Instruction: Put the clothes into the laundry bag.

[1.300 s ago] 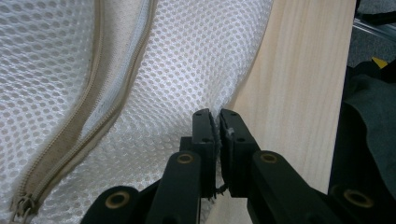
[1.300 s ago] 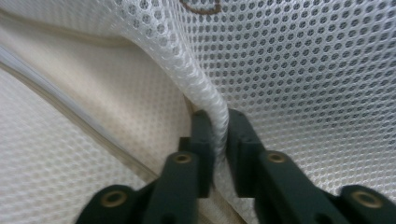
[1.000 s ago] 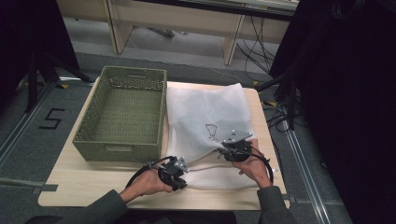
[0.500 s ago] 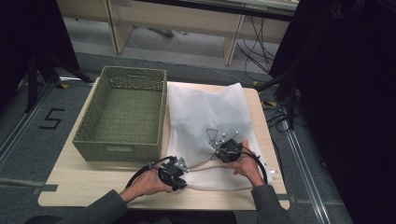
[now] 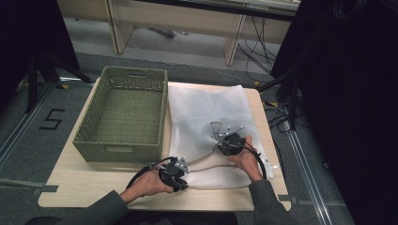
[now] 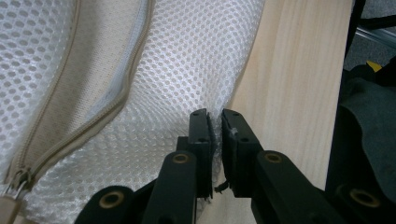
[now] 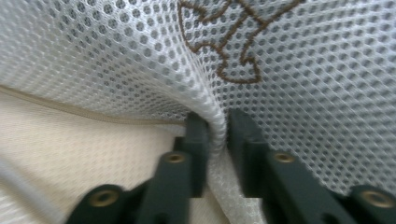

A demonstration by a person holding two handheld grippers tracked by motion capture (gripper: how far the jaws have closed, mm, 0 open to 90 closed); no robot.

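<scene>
Left gripper pinches the mesh laundry bag at its near edge; right gripper, jaws just opening, has a mesh fold between them. Bag lies flat beside the empty basket, zipper open, nothing packed yet.

Bright table in a dim room, with soft, close gripper views

In the high view the light falls from above onto the wooden table and the white mesh laundry bag, which is nearly washed out, while the floor and the right side sink into near-black; the green wicker basket casts only a faint shadow, and the picture is slightly soft overall. The left gripper view is evenly lit and sharp on the mesh, with the zip softening toward the left edge. The right gripper view is blurred along its lower part, the black jaws smeared, and the brown embroidered mark only fairly crisp.
</scene>
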